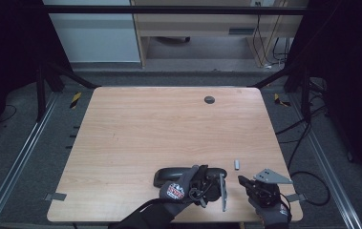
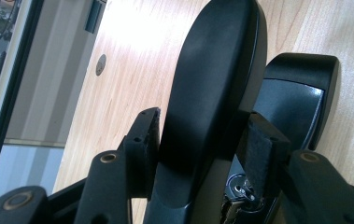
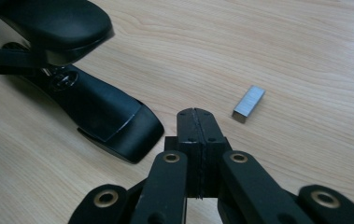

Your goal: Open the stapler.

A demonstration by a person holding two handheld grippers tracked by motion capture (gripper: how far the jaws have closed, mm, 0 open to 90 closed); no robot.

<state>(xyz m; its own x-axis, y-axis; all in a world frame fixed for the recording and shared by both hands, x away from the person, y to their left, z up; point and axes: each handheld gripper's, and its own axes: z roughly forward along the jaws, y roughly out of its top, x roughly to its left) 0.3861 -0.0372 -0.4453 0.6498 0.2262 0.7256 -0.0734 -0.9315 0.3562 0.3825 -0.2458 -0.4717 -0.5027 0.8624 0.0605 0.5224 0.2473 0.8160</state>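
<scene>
Pale wooden surface [image 1: 135,138]: near its front edge the left gripper [image 2: 198,154] pinches the raised arm of a black stapler [image 3: 104,112]. Just right, the right gripper [image 3: 197,130], fingers pressed together, points toward a small grey staple block [image 3: 248,103] lying beyond.

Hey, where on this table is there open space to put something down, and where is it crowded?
Nearly the whole table is bare: from the round grommet at the far edge down to the near strip. It is crowded only at the near right, where the left gripper clamps the stapler, the staple block lies, and the right gripper hovers.
</scene>
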